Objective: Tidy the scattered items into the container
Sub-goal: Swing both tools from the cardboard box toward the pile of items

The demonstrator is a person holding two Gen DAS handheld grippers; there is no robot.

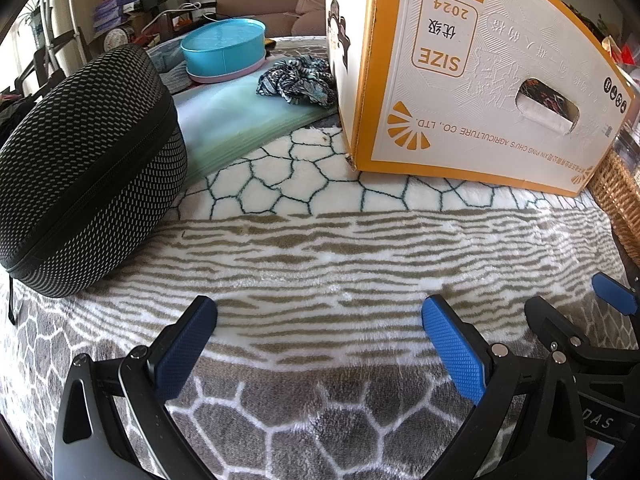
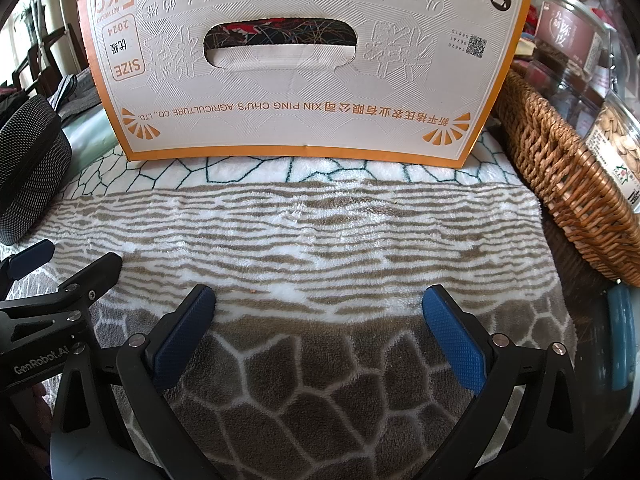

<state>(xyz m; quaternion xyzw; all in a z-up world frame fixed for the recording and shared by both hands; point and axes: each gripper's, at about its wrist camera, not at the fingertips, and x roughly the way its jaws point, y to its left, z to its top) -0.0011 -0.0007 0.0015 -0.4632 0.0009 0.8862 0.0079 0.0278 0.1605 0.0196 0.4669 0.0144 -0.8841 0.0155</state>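
Observation:
An orange-and-white cardboard box [image 1: 460, 80] [image 2: 304, 72] stands upside down on the patterned blanket, with dark patterned fabric showing through its handle slot. A black mesh zip case [image 1: 80, 176] [image 2: 28, 168] lies at the left. A crumpled blue patterned cloth [image 1: 296, 82] rests on a pale green sheet behind it. My left gripper [image 1: 320, 316] is open over bare blanket, nothing between its fingers. My right gripper [image 2: 319, 304] is open too, facing the box, and its fingers [image 1: 614, 292] show at the right edge of the left wrist view.
A blue round tin [image 1: 224, 48] sits on a pink lid at the back left. A wicker basket [image 2: 568, 176] holding glass jars stands at the right. The blanket [image 2: 320, 232] stretches between the grippers and the box. A sofa and shelves lie beyond.

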